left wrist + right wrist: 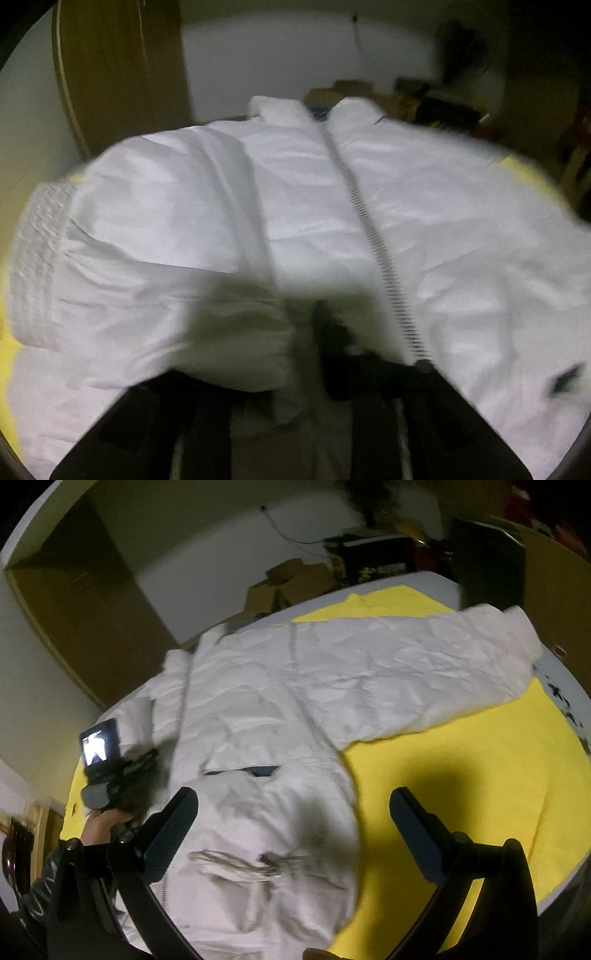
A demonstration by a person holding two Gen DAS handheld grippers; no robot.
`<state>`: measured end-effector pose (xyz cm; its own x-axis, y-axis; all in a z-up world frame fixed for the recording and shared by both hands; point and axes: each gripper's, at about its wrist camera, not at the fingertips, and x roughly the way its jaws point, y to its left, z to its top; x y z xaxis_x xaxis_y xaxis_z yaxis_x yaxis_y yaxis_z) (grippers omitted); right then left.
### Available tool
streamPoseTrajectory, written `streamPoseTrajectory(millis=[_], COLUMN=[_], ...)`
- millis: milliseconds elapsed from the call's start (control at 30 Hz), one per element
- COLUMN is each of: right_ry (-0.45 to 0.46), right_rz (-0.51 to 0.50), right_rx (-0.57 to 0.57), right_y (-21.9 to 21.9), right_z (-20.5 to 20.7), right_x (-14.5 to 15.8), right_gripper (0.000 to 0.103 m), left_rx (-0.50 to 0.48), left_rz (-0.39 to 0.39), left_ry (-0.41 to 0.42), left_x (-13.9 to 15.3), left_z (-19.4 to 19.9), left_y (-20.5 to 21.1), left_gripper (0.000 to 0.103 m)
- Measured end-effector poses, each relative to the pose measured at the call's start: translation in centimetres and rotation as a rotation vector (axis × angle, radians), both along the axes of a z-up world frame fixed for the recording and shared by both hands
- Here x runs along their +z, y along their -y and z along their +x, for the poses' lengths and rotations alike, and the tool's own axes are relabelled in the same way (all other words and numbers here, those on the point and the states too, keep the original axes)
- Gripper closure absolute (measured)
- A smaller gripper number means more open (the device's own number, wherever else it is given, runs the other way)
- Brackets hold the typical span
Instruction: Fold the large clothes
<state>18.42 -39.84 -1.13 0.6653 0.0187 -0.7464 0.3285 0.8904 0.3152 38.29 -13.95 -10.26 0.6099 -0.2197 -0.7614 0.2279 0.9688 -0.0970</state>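
A white puffer jacket lies front-up on a yellow cloth, its zipper closed. In the left wrist view one sleeve is folded across the chest, with its ribbed cuff at the left. My left gripper is low over the hem. One dark finger shows, and a fold of sleeve fabric covers the other; the jaws stand partly apart. In the right wrist view the jacket has its other sleeve stretched out to the right. My right gripper hangs wide open above the hem, holding nothing. The left gripper rests on the jacket's far side.
A hand holds the left gripper. The yellow cloth covers a white table. Cardboard boxes and dark clutter stand behind the table. A brown door is at the back left.
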Motion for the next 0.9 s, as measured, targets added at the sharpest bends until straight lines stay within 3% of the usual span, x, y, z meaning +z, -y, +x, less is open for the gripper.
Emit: streamPoseTrajectory(millis=[133,233,333,433,633,767,900], right_ry=[0.058,0.098,0.107,0.084,-0.020,-0.065,-0.120], right_rz=[-0.063,-0.113,-0.156,-0.230,-0.405,-0.492,-0.581], right_rx=[0.062,0.097,0.153,0.228,0.483,0.524,0.551], right_y=[-3.1,-5.8,-9.5,-14.3,-28.8,-35.3,-39.6], right_z=[0.6,1.7,4.0,7.0,16.5,21.2,23.9], right_x=[2.3,4.2,5.2,5.3,1.4,-2.1,-4.6], right_gripper=[0.000,0.000,0.000,0.000,0.000,0.000,0.000], left_rx=[-0.053,-0.091,-0.070,0.005,0.262,0.306,0.293], left_rz=[-0.179,-0.249,-0.315,-0.448,-0.534,-0.547,-0.579], left_ry=[-0.028,-0.047,-0.087,-0.003,0.155,0.164,0.121], left_x=[2.2,4.2,5.7,6.8,7.0,6.2,4.9], left_z=[-3.1,-7.1,-11.3,-15.4,-22.8,-25.4,-26.1], left_y=[-2.2,-4.3,-8.5,-15.0,-25.2,-27.5,-28.4], left_gripper=[0.057,0.055,0.044,0.043,0.041,0.041,0.041])
